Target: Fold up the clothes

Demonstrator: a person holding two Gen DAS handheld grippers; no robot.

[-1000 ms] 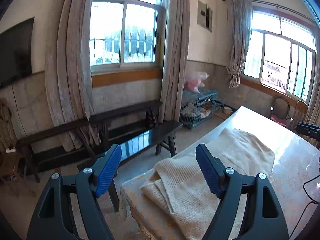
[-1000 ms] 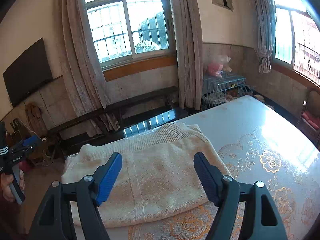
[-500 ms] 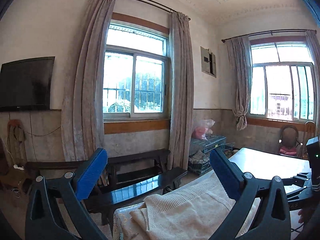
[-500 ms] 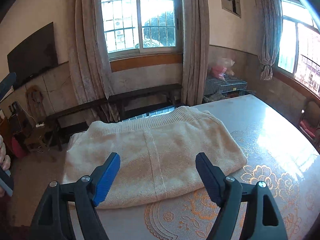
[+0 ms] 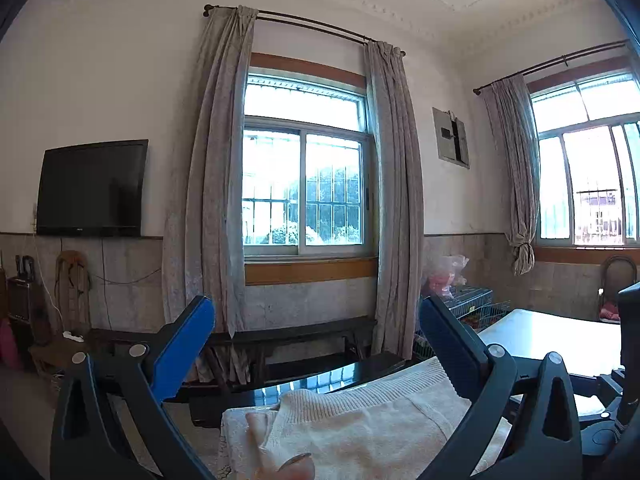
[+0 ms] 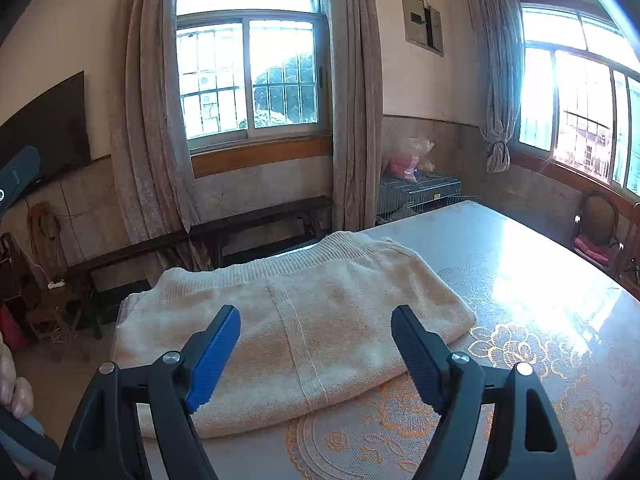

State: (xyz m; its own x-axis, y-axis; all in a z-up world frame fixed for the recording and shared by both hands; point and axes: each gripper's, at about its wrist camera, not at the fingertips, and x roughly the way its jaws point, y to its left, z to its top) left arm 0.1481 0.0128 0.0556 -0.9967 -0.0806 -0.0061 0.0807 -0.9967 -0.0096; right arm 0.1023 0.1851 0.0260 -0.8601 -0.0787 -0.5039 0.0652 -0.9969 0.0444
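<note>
A folded cream knit sweater [image 6: 296,304] lies on the near left part of the lace-patterned table [image 6: 520,264], ribbed hem toward the window. My right gripper [image 6: 316,314] hovers just above its near edge, tilted down, open, with nothing between the blue pads. My left gripper [image 5: 314,312] points level toward the window, open wide and holding nothing. The sweater [image 5: 360,420] sits low in the left wrist view, below and beyond the fingers. A fingertip [image 5: 296,468] shows at that view's bottom edge.
Dark wooden benches [image 6: 256,220] stand under the curtained window beyond the table's far edge. A wire cage [image 6: 420,192] with a pink bag sits in the corner, a chair [image 6: 592,232] at the right, a TV [image 5: 90,188] on the left wall.
The left gripper swung up from the sweater to face the window and its jaws widened. The right gripper sank a little toward the sweater's near edge.
</note>
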